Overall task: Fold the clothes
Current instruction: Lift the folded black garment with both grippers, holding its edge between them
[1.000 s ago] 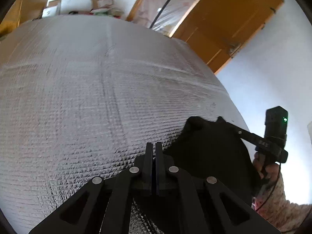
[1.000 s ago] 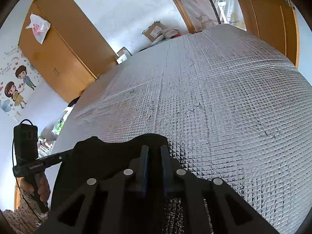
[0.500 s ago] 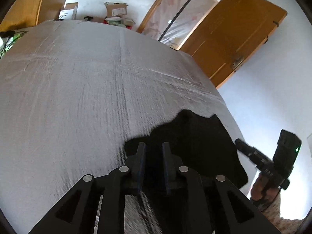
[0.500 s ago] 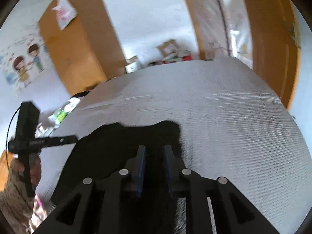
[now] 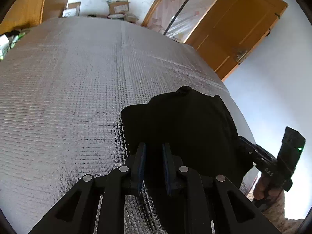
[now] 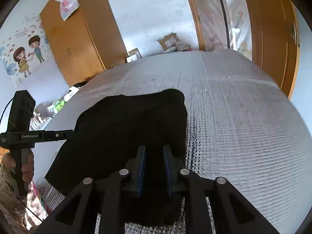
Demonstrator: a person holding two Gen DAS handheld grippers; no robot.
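Two tools: left tool (image 5: 153, 152) and right tool (image 6: 154, 154), each with fingers spread, pinching nothing.
Garment: black cloth (image 5: 181, 128), folded, lying just ahead of and under both tools.
Surface: silver quilted foil mat (image 5: 78, 97).
Writing: "GenRobot.AI" on the left tool's arm, seen from the right wrist.
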